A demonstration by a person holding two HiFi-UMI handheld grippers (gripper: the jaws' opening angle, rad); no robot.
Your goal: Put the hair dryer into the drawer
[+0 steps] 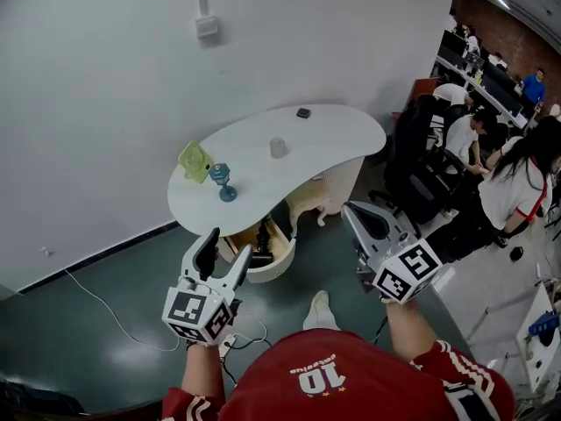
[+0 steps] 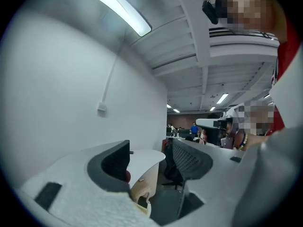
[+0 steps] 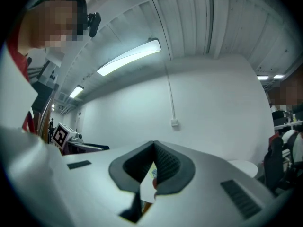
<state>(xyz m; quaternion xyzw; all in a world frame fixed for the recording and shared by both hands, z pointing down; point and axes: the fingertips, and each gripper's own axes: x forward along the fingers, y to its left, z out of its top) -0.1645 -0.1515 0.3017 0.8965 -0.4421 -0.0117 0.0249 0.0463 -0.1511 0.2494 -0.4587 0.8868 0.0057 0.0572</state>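
1. Both forearms reach forward from the person's red shirt point(image 1: 351, 380), each hand holding its gripper about level and aimed at the white curved tabletop point(image 1: 298, 160).
2. The left gripper point(image 1: 230, 240) sits low on the left of the head view, marker cube toward the person. Its 2 fingers point(image 2: 116, 162) are spread wide, with only the tabletop's edge and the floor showing between them.
3. The right gripper point(image 1: 355, 210) is held out on the right. Its 2 fingers point(image 3: 170, 164) are pressed together at the tips and pinch nothing.
4. The black hair dryer point(image 1: 262, 242) lies inside the open cream drawer point(image 1: 279, 270) under the tabletop's near edge.
5. The hair dryer is well apart from both pairs of fingers, ahead of and below them, nearer the left gripper's side.
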